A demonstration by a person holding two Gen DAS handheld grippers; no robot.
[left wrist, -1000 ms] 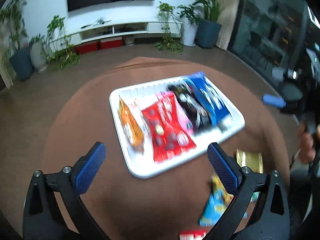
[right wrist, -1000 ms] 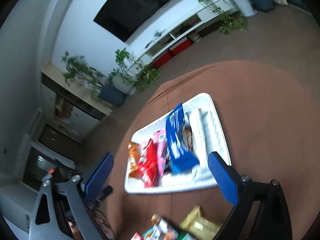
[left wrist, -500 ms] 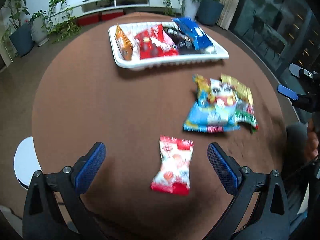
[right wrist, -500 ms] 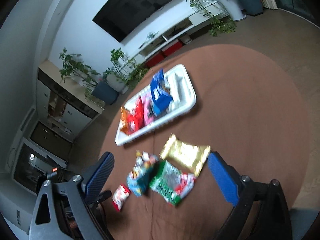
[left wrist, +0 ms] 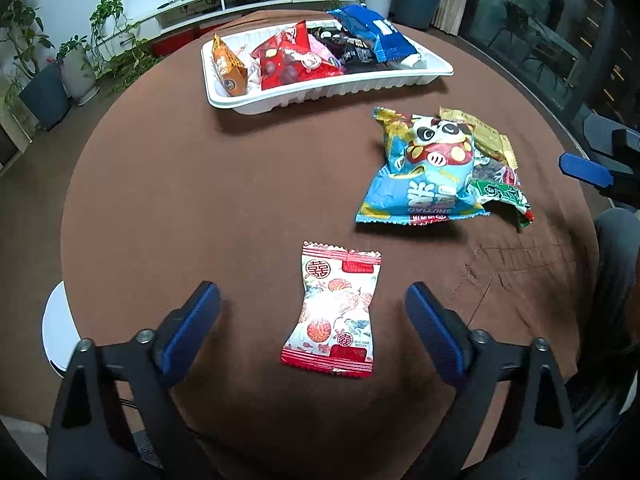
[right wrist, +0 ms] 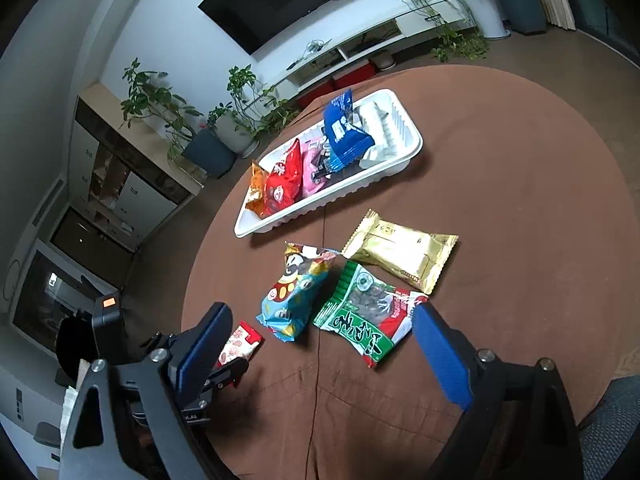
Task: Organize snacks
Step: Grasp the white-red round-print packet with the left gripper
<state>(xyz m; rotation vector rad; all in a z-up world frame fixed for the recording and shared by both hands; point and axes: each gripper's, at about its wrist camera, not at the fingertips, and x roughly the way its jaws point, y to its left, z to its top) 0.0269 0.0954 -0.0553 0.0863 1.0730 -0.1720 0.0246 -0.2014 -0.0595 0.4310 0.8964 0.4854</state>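
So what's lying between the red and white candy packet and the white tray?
Nothing: in the left wrist view, only bare brown tablecloth lies between the candy packet and the tray.

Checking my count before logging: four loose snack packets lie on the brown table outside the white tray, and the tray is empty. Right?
Not quite. Four lie loose, but the white tray is not empty: the left wrist view shows it holding packets, among them an orange packet and a blue packet.
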